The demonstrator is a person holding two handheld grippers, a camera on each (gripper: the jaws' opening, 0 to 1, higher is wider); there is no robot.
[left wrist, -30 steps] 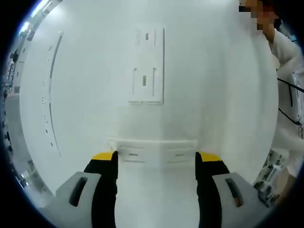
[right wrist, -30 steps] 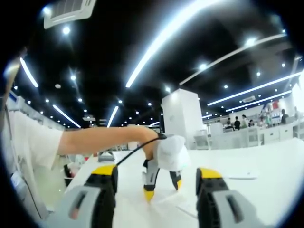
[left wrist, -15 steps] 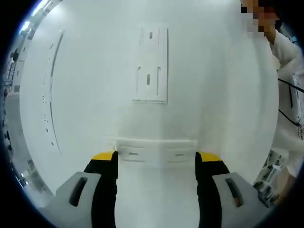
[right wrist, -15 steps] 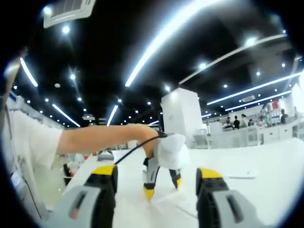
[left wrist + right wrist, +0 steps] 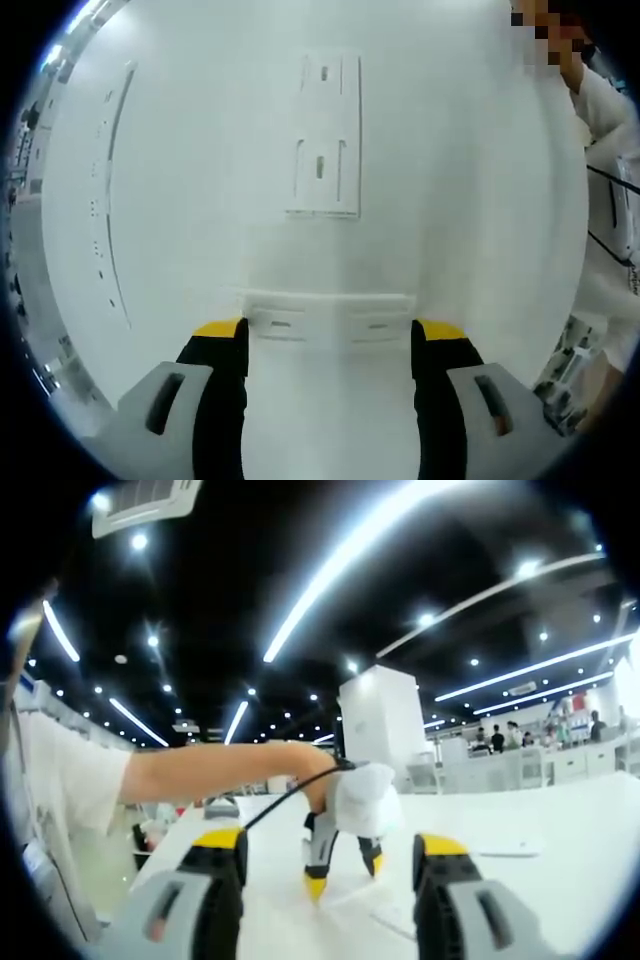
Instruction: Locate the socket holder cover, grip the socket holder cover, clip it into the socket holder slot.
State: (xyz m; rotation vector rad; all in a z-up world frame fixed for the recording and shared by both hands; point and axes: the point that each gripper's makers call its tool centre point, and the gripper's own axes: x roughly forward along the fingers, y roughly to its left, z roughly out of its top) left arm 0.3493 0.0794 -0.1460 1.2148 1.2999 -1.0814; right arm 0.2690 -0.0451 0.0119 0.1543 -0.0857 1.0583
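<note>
White table [image 5: 480, 200] bears socket holder [image 5: 325, 135] under ceiling lights [image 5: 350, 550].

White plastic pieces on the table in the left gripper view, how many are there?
2. One white piece lies farther out on the table; another white piece sits between the open left gripper tips.

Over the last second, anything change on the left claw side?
The white panel further out on the table slid slightly right and down in the left gripper view, so probably the camera shifted. The white strip between the open left claw tips kept its place. The right claw stayed open, empty.
</note>
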